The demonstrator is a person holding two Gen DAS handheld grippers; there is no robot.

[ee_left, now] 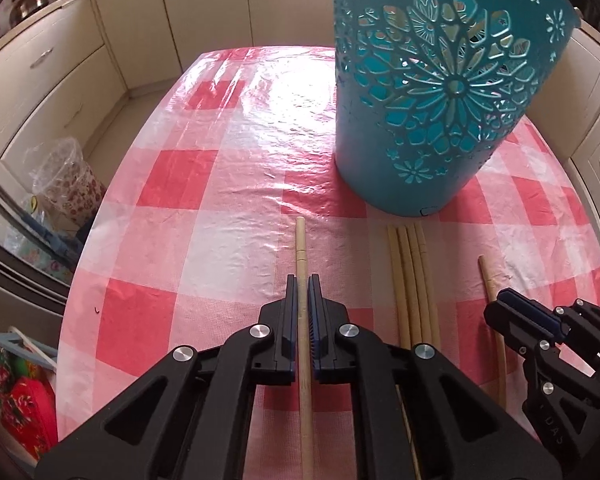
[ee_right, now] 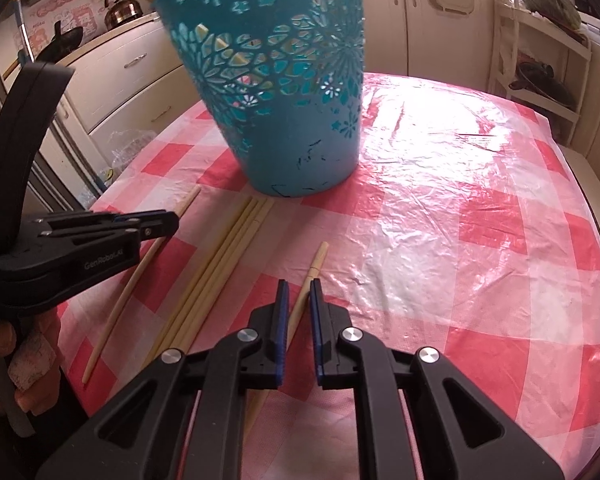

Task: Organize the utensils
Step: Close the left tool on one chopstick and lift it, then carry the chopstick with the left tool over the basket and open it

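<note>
A tall blue basket (ee_left: 440,92) with flower holes stands on the counter (ee_left: 228,184), which has a red and white checked cloth under clear plastic. One stick inside the basket pokes up over its rim in the right wrist view. More sticks lie flat on the counter in front of the basket. Four pale chopsticks (ee_left: 414,280) lie side by side, touching each other, and their far ends sit just beside the basket's bottom.

The left tool (ee_left: 303,280) is low over the counter. Its two fingers are almost pressed together with one single chopstick (ee_left: 301,248) between them. I cannot tell if they pinch it yet.

The right tool (ee_right: 299,284) is a bit more spread. Another chopstick (ee_right: 314,264) lies between its fingers, which sit on each side of it without pinching. It lies to the right of the four
</note>
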